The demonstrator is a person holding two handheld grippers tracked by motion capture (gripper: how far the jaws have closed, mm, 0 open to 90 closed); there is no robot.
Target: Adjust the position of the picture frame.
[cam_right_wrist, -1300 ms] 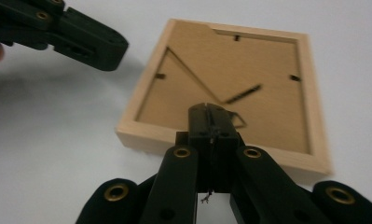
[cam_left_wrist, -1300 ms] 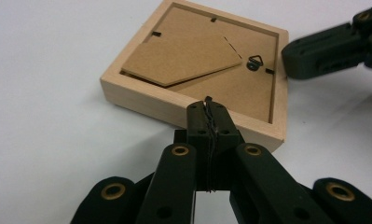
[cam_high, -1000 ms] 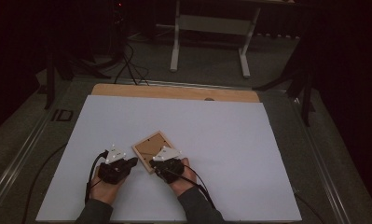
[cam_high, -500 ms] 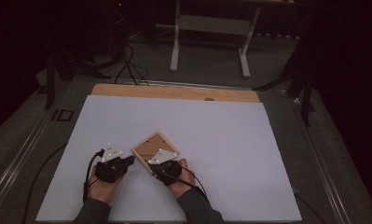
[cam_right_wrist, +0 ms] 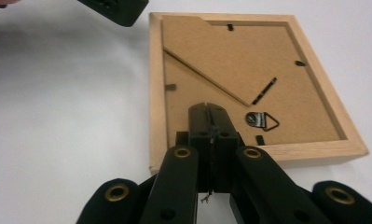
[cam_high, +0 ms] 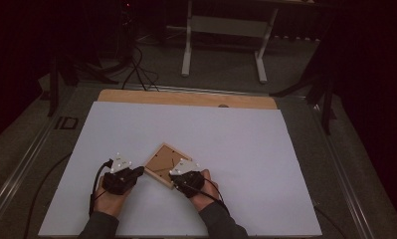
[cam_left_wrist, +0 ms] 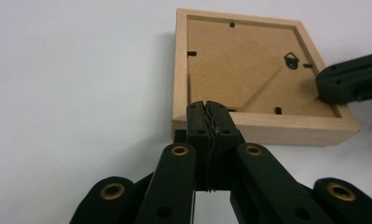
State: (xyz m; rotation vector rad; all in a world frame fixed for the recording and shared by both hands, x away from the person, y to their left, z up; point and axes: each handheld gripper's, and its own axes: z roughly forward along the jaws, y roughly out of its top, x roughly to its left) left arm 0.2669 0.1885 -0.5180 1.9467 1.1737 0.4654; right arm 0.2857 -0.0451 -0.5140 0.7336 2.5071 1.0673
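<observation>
Lying face down near the middle of the white table (cam_high: 265,149), back panel up for work on its clips: wooden picture frame (cam_high: 167,164). Clenched on nothing at its left edge, left gripper (cam_high: 140,170) pointing right. Likewise clenched and gripping nothing, right gripper (cam_high: 175,175) bearing on the near corner, angled leftward.

Picture frame (cam_high: 167,165): lies back-up on table sheet (cam_high: 246,149), near its front edge, left of centre. Left gripper (cam_high: 136,172) at frame's left corner; right gripper (cam_high: 175,178) at its front corner. Bare board strip (cam_high: 186,98) behind frame, along sheet's far edge.
</observation>
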